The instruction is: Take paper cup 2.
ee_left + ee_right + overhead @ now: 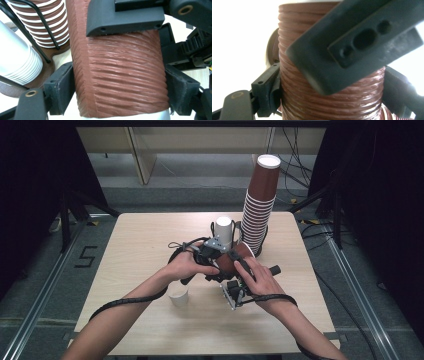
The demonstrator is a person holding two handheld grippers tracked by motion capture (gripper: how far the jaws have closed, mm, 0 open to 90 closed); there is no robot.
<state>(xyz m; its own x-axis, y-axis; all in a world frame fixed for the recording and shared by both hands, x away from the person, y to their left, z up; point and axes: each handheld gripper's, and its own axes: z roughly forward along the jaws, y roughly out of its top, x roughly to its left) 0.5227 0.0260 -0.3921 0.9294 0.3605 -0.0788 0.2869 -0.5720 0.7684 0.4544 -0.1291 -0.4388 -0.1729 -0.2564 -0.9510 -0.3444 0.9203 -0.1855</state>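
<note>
A brown ribbed paper cup point(231, 261) is held above the middle of the counter point(140, 245) between both tools: the left hand-held gripper point(212, 256) is closed on its sides, its pads point(62, 87) pressed against the ribbing, and the right hand-held gripper point(239, 270) is clamped on it crosswise; this two-sided hold probably serves to pull nested cups apart. A tall stack of brown cups point(260, 210) and a white stack point(224, 231) stand just behind in a wire rack; a small white cup point(178, 297) sits nearer the person; the pale wooden counter stands on a grey floor between dark curtains.
</note>
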